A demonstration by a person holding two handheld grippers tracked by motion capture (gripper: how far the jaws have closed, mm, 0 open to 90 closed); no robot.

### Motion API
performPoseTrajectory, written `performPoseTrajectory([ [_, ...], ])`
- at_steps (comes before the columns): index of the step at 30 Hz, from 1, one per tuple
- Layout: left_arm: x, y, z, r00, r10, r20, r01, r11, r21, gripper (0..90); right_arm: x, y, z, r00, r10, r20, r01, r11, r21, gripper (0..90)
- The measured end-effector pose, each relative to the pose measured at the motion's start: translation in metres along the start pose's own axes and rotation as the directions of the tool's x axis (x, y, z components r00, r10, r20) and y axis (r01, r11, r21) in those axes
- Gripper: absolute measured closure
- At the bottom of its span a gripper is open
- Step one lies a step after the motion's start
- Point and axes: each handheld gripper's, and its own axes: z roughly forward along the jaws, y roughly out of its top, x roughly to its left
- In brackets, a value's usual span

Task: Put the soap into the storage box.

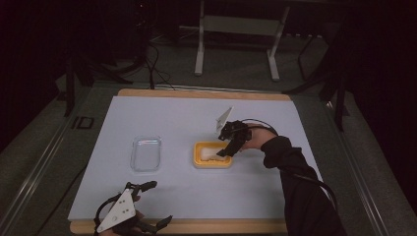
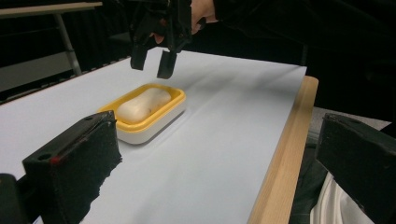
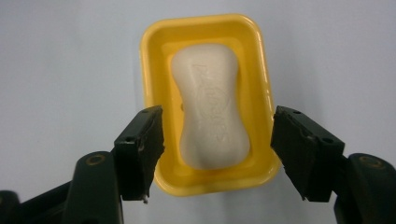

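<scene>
Right gripper view looked straight down on a white soap bar (image 3: 212, 105) lying in a yellow dish (image 3: 208, 28) on the pale surface (image 3: 70, 60). The right gripper (image 3: 217, 149) hung above, jaws apart and gripping nothing. The left gripper (image 1: 147, 202), partly cut off at the near edge, gaped wide and empty.

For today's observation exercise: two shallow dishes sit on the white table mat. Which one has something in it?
The yellow soap dish, under the right gripper, holds a white soap bar. The clear dish to its left holds nothing.
</scene>
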Motion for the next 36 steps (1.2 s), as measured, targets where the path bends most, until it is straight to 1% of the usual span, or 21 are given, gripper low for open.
performPoseTrajectory([
  [3, 0.0, 0.0, 0.0, 1.0, 0.001, 0.0, -0.001, 1.0, 0.001, 0.0, 0.002, 0.0, 0.001, 0.9995, 0.025, 0.02, -0.025, 1.0, 0.013, 28.6],
  [5, 0.0, 0.0, 0.0, 1.0, 0.001, -0.001, -0.001, 1.0, 0.002, 0.0, 0.002, -0.001, 0.002, 0.9989, 0.036, 0.031, -0.036, 0.999, 0.008, 27.5],
  [8, 0.0, 0.0, 0.0, 1.0, -0.001, 0.0, 0.001, 1.0, 0.003, 0.0, 0.003, -0.001, 0.001, 0.9962, 0.068, 0.054, -0.068, 0.998, 0.005, 22.4],
  [11, 0.0, 0.0, 0.001, 1.0, -0.003, 0.0, 0.003, 1.0, 0.002, 0.0, 0.004, -0.001, -0.002, 0.9907, 0.114, 0.074, -0.113, 0.993, -0.02, 15.6],
  [12, 0.0, 0.0, 0.001, 1.0, -0.003, 0.0, 0.003, 1.0, 0.002, 0.0, 0.004, -0.001, -0.002, 0.9907, 0.114, 0.074, -0.113, 0.993, -0.02, 15.6],
  [13, 0.0, 0.0, 0.001, 1.0, -0.004, 0.0, 0.004, 1.0, 0.003, 0.0, 0.004, -0.001, -0.005, 0.9883, 0.132, 0.076, -0.13, 0.991, -0.03, 12.0],
  [15, 0.0, 0.0, 0.001, 1.0, -0.004, 0.0, 0.004, 1.0, 0.003, 0.0, 0.004, -0.002, -0.006, 0.9873, 0.138, 0.079, -0.135, 0.99, -0.04, 11.8],
  [16, 0.0, 0.0, 0.0, 1.0, -0.005, 0.001, 0.005, 1.0, 0.002, 0.0, 0.004, -0.004, -0.009, 0.9829, 0.16, 0.091, -0.156, 0.986, -0.052, 11.7],
  [18, 0.0, 0.0, 0.0, 1.0, -0.006, 0.001, 0.006, 1.0, 0.002, 0.1, 0.004, -0.006, -0.011, 0.9793, 0.178, 0.097, -0.173, 0.983, -0.052, 12.0],
  [20, 0.0, 0.0, 0.001, 1.0, -0.006, 0.002, 0.006, 1.0, 0.002, 0.0, 0.004, -0.008, -0.012, 0.9715, 0.216, 0.097, -0.212, 0.976, -0.05, 12.6],
  [23, 0.0, 0.0, 0.001, 1.0, -0.008, 0.003, 0.008, 1.0, 0.002, 0.0, 0.004, -0.014, -0.015, 0.9609, 0.264, 0.084, -0.257, 0.963, -0.08, 12.7],
  [26, 0.0, 0.0, 0.001, 1.0, -0.007, 0.002, 0.007, 1.0, 0.004, 0.0, 0.007, -0.021, -0.014, 0.9445, 0.303, 0.127, -0.293, 0.952, -0.091, 12.5],
  [27, 0.0, 0.0, 0.001, 1.0, -0.007, 0.002, 0.007, 1.0, 0.004, 0.0, 0.007, -0.021, -0.014, 0.9445, 0.303, 0.127, -0.293, 0.952, -0.091, 12.5],
  [28, 0.0, 0.0, 0.001, 1.0, -0.008, 0.003, 0.008, 1.0, 0.004, 0.0, 0.009, -0.026, -0.013, 0.9347, 0.325, 0.145, -0.311, 0.944, -0.106, 12.5],
  [29, 0.0, 0.0, 0.001, 1.0, -0.008, 0.004, 0.008, 1.0, 0.005, 0.0, 0.01, -0.029, -0.013, 0.9314, 0.332, 0.148, -0.318, 0.941, -0.111, 12.5],
  [30, 0.0, 0.0, 0.001, 1.0, -0.008, 0.004, 0.008, 1.0, 0.005, 0.0, 0.01, -0.029, -0.013, 0.9314, 0.332, 0.148, -0.318, 0.941, -0.111, 12.5],
  [31, 0.0, 0.0, 0.002, 1.0, -0.007, 0.004, 0.007, 1.0, 0.006, 0.1, 0.011, -0.034, -0.012, 0.9177, 0.363, 0.162, -0.344, 0.93, -0.132, 12.6],
  [32, 0.001, 0.0, 0.002, 1.0, -0.007, 0.005, 0.007, 0.9999, 0.007, 0.0, 0.012, -0.037, -0.013, 0.9105, 0.38, 0.163, -0.359, 0.922, -0.143, 12.6],
  [34, 0.0, 0.0, 0.002, 1.0, -0.008, 0.006, 0.008, 0.9999, 0.007, 0.0, 0.013, -0.041, -0.014, 0.8963, 0.402, 0.188, -0.373, 0.912, -0.172, 12.6],
  [35, 0.001, 0.0, 0.002, 1.0, -0.007, 0.006, 0.007, 0.9999, 0.008, 0.0, 0.014, -0.044, -0.015, 0.891, 0.414, 0.186, -0.382, 0.905, -0.186, 12.6],
  [36, 0.001, 0.0, 0.002, 1.0, -0.008, 0.006, 0.007, 0.9999, 0.008, 0.0, 0.015, -0.046, -0.016, 0.8888, 0.417, 0.19, -0.382, 0.903, -0.194, 12.6],
])
